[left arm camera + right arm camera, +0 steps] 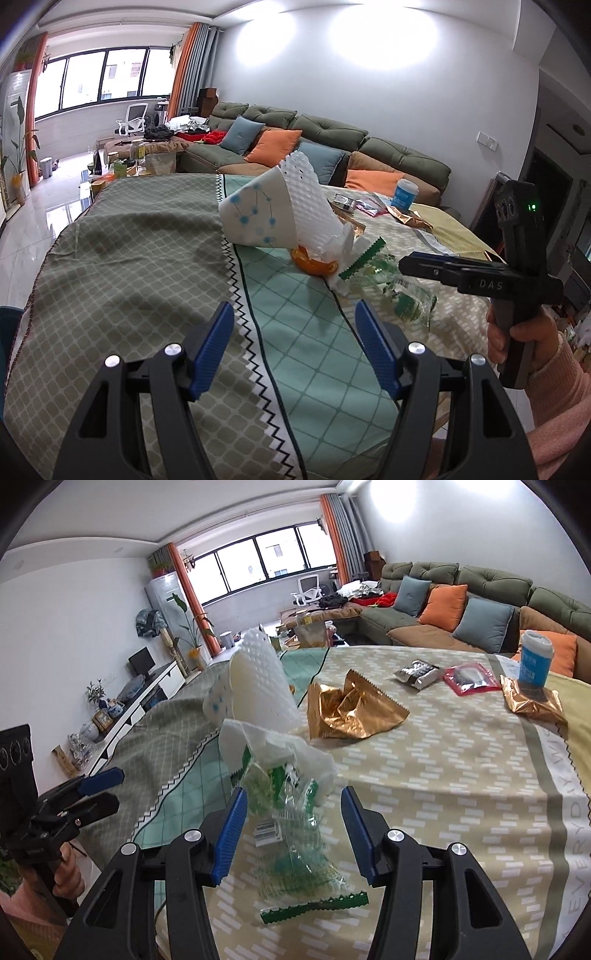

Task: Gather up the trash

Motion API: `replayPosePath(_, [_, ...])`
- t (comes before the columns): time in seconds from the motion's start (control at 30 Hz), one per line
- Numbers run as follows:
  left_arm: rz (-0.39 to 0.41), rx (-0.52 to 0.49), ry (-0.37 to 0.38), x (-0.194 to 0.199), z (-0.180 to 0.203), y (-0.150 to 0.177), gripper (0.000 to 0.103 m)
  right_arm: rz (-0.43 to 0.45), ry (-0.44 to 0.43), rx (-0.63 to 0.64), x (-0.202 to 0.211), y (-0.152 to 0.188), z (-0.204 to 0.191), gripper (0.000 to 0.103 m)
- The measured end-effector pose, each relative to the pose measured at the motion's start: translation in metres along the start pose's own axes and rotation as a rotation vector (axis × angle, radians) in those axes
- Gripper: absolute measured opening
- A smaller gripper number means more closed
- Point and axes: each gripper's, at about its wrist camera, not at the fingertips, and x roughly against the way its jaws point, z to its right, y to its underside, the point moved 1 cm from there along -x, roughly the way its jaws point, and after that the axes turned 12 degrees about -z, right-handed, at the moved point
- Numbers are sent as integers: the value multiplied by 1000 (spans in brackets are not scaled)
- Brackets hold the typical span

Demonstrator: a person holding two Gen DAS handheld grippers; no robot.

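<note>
Left tool (293, 345): you hold it low over the worktop (147, 258), blue pads apart, nothing between them, only the patterned cloth below
Right tool (291, 832): pads apart on either side of the clear green-printed wrapper (295, 853), which lies flat on the cloth; neither pad presses on it
Clear wrapper: nearest piece of trash to your right tool, its green serrated edge toward you, its far end running under the crumpled white tissue (280, 749)
White foam net (310, 199): stands tilted just behind the tissue, leaning against the paper cup with blue dots (255, 218), which lies on its side
Orange peel (314, 264): tucked under the foam net and the cup, touching the tissue
Gold wrapper (351, 709): crumpled, just beyond the foam net on the beige part of the cloth
Far trash: a silver packet (415, 674), a red packet (469, 679) and a second gold wrapper (532, 699) lie near the far edge, the last one under a blue and white cup (533, 661)
Your hands: the right hand (517, 332), in a pink sleeve, grips its handle at the worktop's right edge
</note>
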Motion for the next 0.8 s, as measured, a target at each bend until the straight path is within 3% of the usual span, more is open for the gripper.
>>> replayPosePath(0.1, [-6, 2, 4, -2, 1, 0, 69, -16, -27, 10, -3, 3, -2, 52])
replayPosePath(0.17, [-10, 1, 5, -3, 2, 0, 69, -26, -37, 21, -5, 5, -5, 46])
replayPosePath(0.23, [-16, 0, 4, -4, 3, 0, 69, -38, -40, 36, -7, 6, -8, 33])
replayPosePath(0.37, [-25, -2, 12, -6, 4, 1, 69, -39, -57, 52, -6, 9, -15, 19])
replayPosePath(0.8, [-34, 13, 58, -5, 0, 7, 69, -16, -235, 88, -3, 2, -47, 14])
